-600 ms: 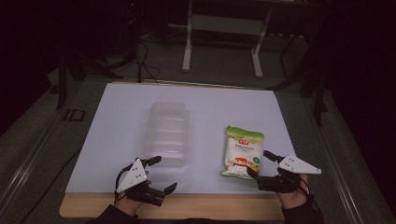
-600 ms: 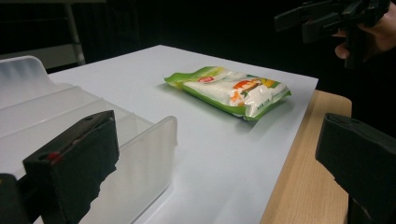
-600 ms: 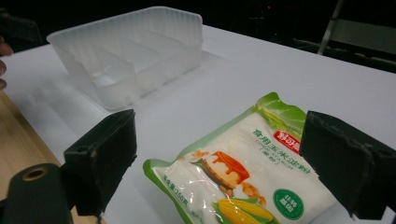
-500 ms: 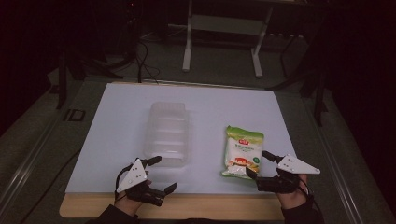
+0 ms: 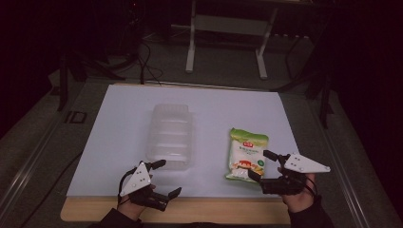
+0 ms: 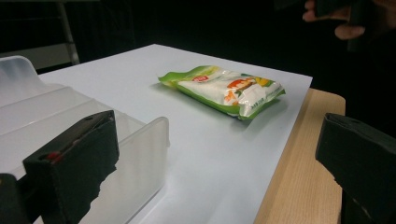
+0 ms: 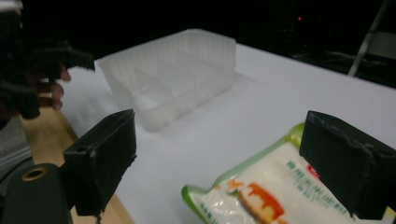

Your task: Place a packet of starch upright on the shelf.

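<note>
A wooden table (image 5: 209, 216) carries a white sheet (image 5: 123, 118) that covers nearly all of its top, leaving a bare wood strip along the near edge. On the sheet lie a clear plastic tray (image 5: 171, 135) and, well apart to its right, a green snack packet (image 5: 246, 154)

Your snack bag (image 7: 280, 196) runs off the right gripper view at six o'clock; its small print stays unreadable. At nine o'clock, the clear tray (image 6: 70, 121) is cropped in your left gripper view.

snack packet (image 5: 247, 154): green-white, flat, right on sheet | clear plastic tray (image 5: 170, 135): upright, empty, left
</note>
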Tool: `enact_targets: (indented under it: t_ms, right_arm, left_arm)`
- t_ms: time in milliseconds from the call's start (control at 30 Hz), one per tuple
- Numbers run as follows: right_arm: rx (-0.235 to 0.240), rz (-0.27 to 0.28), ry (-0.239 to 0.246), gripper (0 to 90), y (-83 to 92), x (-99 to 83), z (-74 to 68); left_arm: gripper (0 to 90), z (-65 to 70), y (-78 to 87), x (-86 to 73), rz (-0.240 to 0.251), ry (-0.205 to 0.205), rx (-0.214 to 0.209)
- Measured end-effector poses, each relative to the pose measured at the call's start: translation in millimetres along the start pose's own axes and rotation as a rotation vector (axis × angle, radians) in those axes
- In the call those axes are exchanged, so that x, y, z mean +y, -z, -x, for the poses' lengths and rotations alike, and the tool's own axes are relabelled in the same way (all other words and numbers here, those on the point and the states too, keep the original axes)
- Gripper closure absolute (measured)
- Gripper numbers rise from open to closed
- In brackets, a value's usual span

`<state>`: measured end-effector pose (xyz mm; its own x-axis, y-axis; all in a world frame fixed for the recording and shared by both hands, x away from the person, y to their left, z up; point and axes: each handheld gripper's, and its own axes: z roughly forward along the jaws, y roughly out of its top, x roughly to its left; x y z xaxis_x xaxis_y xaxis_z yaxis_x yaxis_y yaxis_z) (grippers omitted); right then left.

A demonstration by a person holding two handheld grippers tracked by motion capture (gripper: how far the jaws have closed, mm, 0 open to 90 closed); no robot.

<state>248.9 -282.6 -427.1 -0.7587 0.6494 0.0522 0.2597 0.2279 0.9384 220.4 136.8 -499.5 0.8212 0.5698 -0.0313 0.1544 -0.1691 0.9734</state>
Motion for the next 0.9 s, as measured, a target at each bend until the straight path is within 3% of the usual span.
enact_targets:
  t_ms: [267, 433, 700, 733, 900]
  right_arm:
    - [-0.002, 0.012, -0.018, 10.9, 3.7, 17.5, 9.8]
    - [-0.055, 0.019, 0.003, 10.0, 0.1, 29.8, 20.7]
    - [-0.134, 0.005, -0.008, 12.3, -15.2, 33.7, 54.0]
    - [-0.150, -0.011, -0.016, 12.4, -20.5, 31.5, 64.0]
    - [-0.168, -0.026, -0.038, 12.6, -27.5, 26.6, 81.9]
  left_arm:
    - [0.0, 0.8, -0.7, -0.3, -0.002, 0.000, -0.007]
    - [0.0, 1.7, -1.5, -0.4, -0.007, -0.004, -0.010]
    - [0.0, 1.8, -1.0, -0.3, -0.005, -0.005, -0.008]
    - [0.0, 2.0, -1.0, -0.4, -0.006, -0.005, -0.007]
    - [0.0, 2.4, -1.1, -0.5, -0.007, -0.005, -0.007]
